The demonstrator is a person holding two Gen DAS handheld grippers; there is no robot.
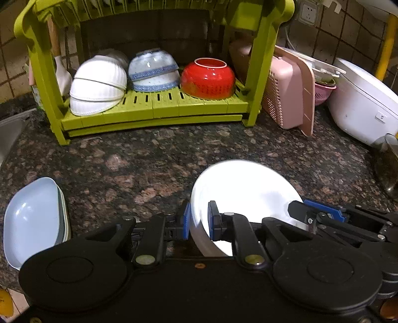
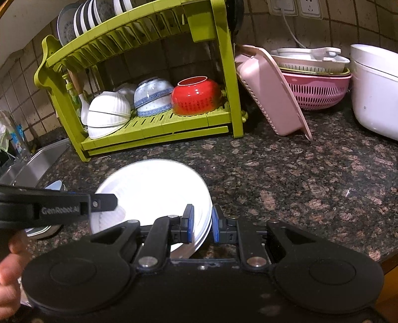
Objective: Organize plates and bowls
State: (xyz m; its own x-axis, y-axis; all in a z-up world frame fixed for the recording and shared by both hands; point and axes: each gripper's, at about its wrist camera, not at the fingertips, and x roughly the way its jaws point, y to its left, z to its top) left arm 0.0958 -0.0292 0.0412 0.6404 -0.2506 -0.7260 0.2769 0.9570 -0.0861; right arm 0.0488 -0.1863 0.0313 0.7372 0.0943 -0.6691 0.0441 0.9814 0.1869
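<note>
A stack of white plates (image 1: 243, 188) hangs tilted over the granite counter. My left gripper (image 1: 199, 222) is shut on its left rim, and my right gripper (image 2: 202, 223) is shut on the right rim of the white plates (image 2: 149, 188). Each view shows the other gripper at the far rim: the right gripper (image 1: 321, 213) and the left gripper (image 2: 104, 202). Behind stands a green dish rack (image 1: 154, 109). On its lower shelf, upside down, are white ribbed bowls (image 1: 99, 84), blue-patterned bowls (image 1: 154, 72) and a red bowl (image 1: 207, 79). Several plates (image 2: 87, 17) stand in its top tier.
Square pale blue dishes (image 1: 32, 218) are stacked at the counter's left front. A pink basket (image 1: 283, 92) leans against the rack's right side, with a pink colander (image 2: 321, 89) and a white rice cooker (image 1: 360, 104) beyond. A steel sink (image 2: 37, 161) lies left. A hand (image 2: 10, 268) holds the left gripper.
</note>
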